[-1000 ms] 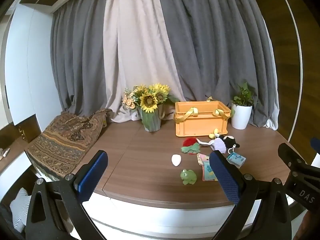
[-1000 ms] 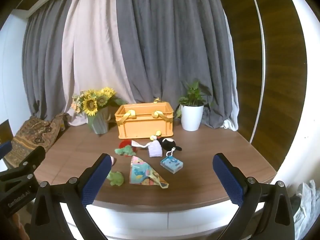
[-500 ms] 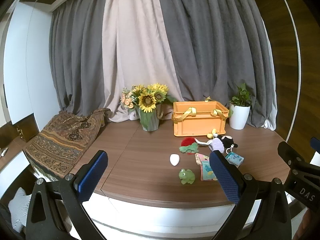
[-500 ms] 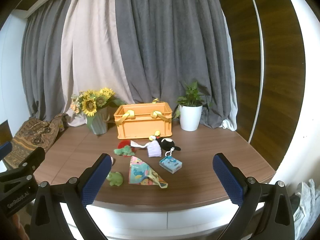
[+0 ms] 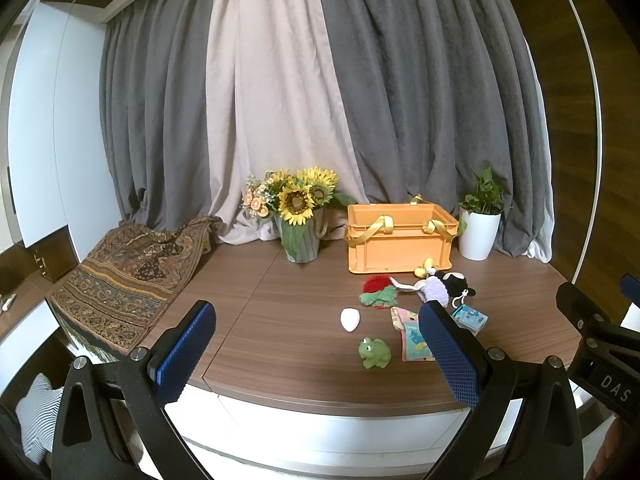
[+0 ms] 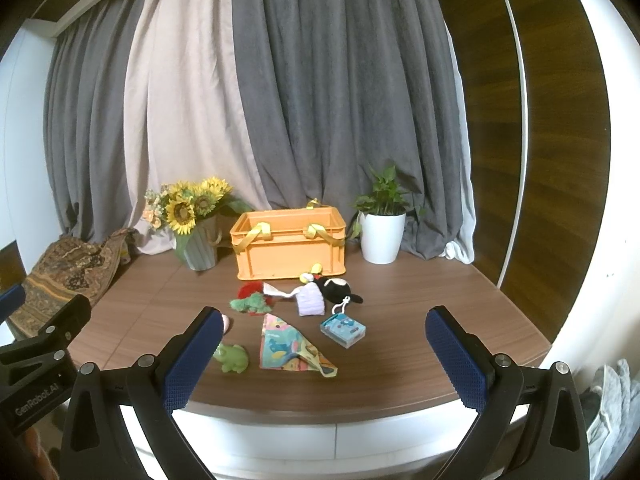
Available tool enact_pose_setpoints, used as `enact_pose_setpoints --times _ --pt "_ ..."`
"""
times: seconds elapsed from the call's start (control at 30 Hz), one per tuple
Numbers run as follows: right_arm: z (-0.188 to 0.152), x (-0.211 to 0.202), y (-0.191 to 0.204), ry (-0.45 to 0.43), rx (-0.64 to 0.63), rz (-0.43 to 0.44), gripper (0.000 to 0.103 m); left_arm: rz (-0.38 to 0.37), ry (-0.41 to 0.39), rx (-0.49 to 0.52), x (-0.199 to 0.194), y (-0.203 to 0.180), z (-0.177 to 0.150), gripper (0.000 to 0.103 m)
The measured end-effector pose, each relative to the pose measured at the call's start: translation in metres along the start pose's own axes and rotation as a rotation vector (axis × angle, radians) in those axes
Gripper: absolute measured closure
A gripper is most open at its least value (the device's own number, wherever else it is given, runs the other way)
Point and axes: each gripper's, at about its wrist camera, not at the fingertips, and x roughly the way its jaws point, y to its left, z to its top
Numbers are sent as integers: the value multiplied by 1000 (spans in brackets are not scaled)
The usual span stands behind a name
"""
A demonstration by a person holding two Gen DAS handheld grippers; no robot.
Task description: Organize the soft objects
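Right wrist view shows the right gripper (image 6: 320, 352) with its blue-padded jaws spread wide and nothing between them, held short of the brown wooden tabletop (image 6: 420, 320); the left gripper (image 5: 316, 356) is likewise released and empty, also back from the table's near edge; neither touches anything. The soft things lie scattered in front of the orange plastic crate with yellow strap handles (image 6: 288, 246), which stands at the back between the grey vase of sunflowers (image 6: 192, 224) and the white potted plant (image 6: 382, 232); nothing soft can be seen inside the crate, so the sorting looks barely begun. Nearest the right gripper lies the pastel printed cloth (image 6: 290, 346), flat, its long axis running from the far left towards the near right, straight ahead and slightly left of the open jaws; just left of it sits the small green frog toy (image 6: 234, 358), close to the left finger. Beyond are the blue printed pouch (image 6: 343, 330), the lilac knitted piece (image 6: 310, 300), the black-and-white plush (image 6: 338, 290) and the red-and-green fuzzy toy (image 6: 252, 300); a pale pink egg-shaped piece (image 5: 350, 319) lies nearer the left gripper. I judge the right gripper better placed for the cloth; it would need to advance and descend.
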Motion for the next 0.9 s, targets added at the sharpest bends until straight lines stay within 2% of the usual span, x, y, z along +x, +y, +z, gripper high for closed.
enact_pose_setpoints --times 0.9 --pt "-2 1 -1 -1 1 3 0 -3 -4 0 2 -3 4 0"
